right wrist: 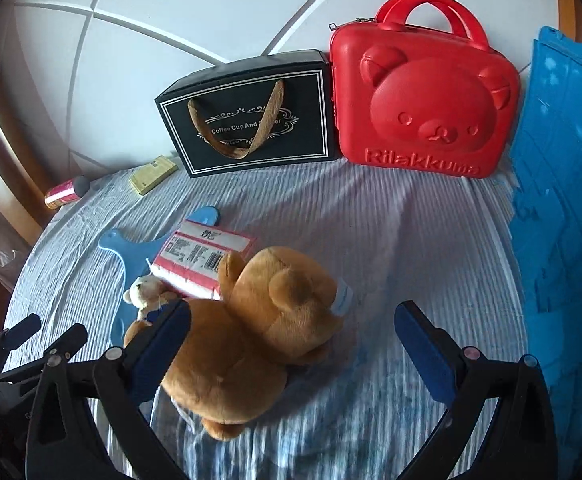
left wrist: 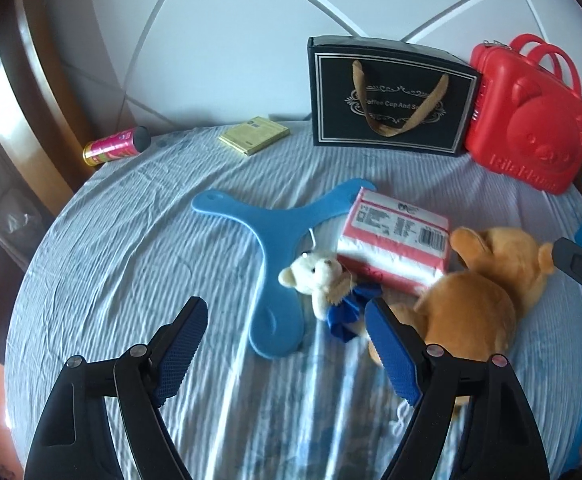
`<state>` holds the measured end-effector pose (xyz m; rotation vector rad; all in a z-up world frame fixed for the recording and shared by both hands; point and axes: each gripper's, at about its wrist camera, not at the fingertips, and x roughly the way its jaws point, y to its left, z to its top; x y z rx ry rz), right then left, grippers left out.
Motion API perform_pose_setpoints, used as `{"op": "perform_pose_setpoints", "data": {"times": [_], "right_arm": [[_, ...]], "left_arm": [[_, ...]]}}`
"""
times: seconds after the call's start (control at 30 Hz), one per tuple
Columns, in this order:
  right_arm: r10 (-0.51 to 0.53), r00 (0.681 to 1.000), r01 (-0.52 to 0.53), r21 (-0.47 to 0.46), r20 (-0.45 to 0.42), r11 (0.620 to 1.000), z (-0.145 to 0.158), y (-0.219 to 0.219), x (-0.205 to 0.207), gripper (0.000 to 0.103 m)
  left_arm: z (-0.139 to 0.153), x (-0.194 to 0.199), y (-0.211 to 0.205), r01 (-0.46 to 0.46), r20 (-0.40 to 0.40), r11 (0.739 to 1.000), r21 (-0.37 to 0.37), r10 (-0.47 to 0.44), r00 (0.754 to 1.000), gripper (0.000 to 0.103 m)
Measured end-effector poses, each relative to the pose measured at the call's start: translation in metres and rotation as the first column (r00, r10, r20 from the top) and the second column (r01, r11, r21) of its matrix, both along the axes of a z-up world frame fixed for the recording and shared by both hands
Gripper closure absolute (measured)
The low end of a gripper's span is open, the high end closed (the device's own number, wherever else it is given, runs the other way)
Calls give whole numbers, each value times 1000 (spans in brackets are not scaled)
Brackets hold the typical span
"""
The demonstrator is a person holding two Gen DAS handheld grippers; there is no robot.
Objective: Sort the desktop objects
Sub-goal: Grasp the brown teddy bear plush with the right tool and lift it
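Observation:
A brown plush bear [right wrist: 251, 328] lies on the striped cloth, also in the left wrist view [left wrist: 475, 304]. Beside it lie a small white plush bear with a blue bow [left wrist: 323, 280], a pink-and-white tissue pack [left wrist: 395, 240] and a blue three-armed plastic piece [left wrist: 267, 240]. My left gripper [left wrist: 287, 312] is open and empty above the blue piece, just left of the white bear. My right gripper [right wrist: 291, 316] is open and empty, its jaws on either side of the brown bear's head.
A black paper gift bag [right wrist: 251, 124] and a red bear-face case [right wrist: 427, 100] stand at the back against the white wall. A yellow booklet [left wrist: 255, 134] and a pink can [left wrist: 117, 146] lie at the back left. A blue crate [right wrist: 563, 208] stands at the right.

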<state>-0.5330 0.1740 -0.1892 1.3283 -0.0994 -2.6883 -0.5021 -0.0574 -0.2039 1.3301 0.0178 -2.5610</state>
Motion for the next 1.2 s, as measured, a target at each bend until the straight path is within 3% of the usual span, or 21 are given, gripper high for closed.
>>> {"op": "perform_pose_setpoints", "data": {"times": [0.17,0.33,0.6,0.8,0.97,1.1,1.2], "right_arm": [[-16,999,15,30,46,999,-28,3,-55,0],[-29,987,31,-9,158,999,-68,22,-63,0],[-65,971,59,34,231,998,-65,45,35,0],[-80,956,70,44,282,997,-79,57,87,0],[-92,942,79,53,323,995,-90,67,130,0],[-44,941,42,11,334,999,-101,46,141,0],[-5,943,10,-13,334,1000,-109,28,149,0]], "left_arm": [[-31,-43,5,13,88,999,49,-17,996,28],[-42,-28,44,132,83,990,54,-136,987,35],[-13,48,88,288,5,946,149,-292,956,31],[-20,98,129,389,26,911,135,-396,918,26],[-35,119,121,365,70,926,99,-373,925,26],[-43,126,97,301,96,953,40,-303,948,26],[-48,123,74,239,118,970,39,-242,963,26]]}}
